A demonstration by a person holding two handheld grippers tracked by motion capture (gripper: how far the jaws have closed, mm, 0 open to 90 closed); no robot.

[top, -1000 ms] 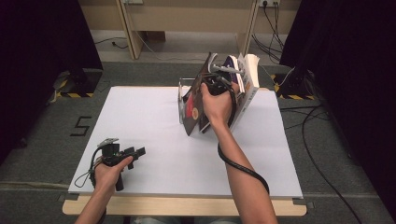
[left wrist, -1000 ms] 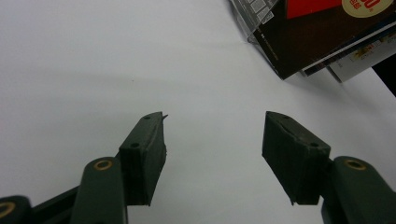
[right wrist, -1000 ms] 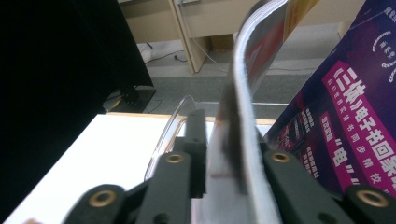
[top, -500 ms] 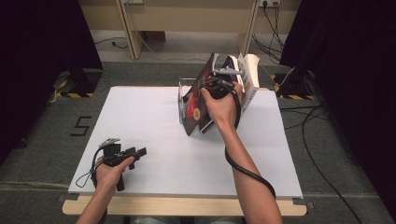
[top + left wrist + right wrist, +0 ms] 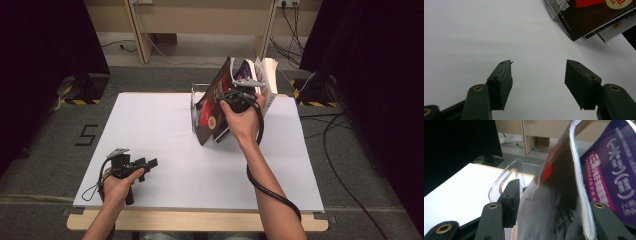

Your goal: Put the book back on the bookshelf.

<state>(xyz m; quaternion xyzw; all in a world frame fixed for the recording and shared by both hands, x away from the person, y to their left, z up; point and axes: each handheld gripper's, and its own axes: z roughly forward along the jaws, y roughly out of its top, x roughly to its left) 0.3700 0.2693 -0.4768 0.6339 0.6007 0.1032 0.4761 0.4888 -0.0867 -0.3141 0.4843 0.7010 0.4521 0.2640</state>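
Several books lean in a clear acrylic stand at the back of the white table: a dark brown book in front, a purple one behind it, and a pale-paged one at the right. My right gripper is at the top of the brown book. In the right gripper view its jaws have just been opening and straddle the brown book, open, beside the purple cover. My left gripper rests near the front left, open and empty.
The brown book's lower corner and the stand's foot lie ahead of the left gripper across bare white tabletop. A cable trails from the right gripper along the forearm. Grey floor, wooden furniture legs and dark curtains surround the table.
The right gripper's jaws have spread apart around the brown book, and that hand has barely shifted. The left hand and its gripper have stayed where they were.
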